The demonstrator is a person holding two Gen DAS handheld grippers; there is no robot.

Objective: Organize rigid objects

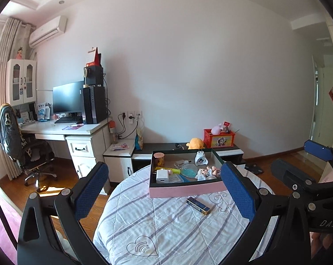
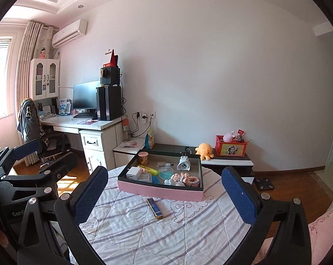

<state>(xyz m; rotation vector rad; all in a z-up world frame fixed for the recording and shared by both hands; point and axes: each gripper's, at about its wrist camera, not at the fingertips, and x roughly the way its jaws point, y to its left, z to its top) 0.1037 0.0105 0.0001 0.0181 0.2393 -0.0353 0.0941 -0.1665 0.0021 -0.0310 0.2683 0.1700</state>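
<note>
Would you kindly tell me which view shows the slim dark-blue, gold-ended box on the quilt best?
The left wrist view: the slim dark-blue, gold-ended box lies broadside, showing its whole top. The right wrist view shows it narrower, pointing toward the camera.

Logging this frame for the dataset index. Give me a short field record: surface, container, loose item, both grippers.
surface: round table under a striped quilted cloth
container: shallow pink-sided open box, holding a white charger block, yellow highlighter, small figurines
loose item: dark blue and gold slim rectangular case, on the cloth, in front of the box
left gripper: open, empty
right gripper: open, empty
</note>
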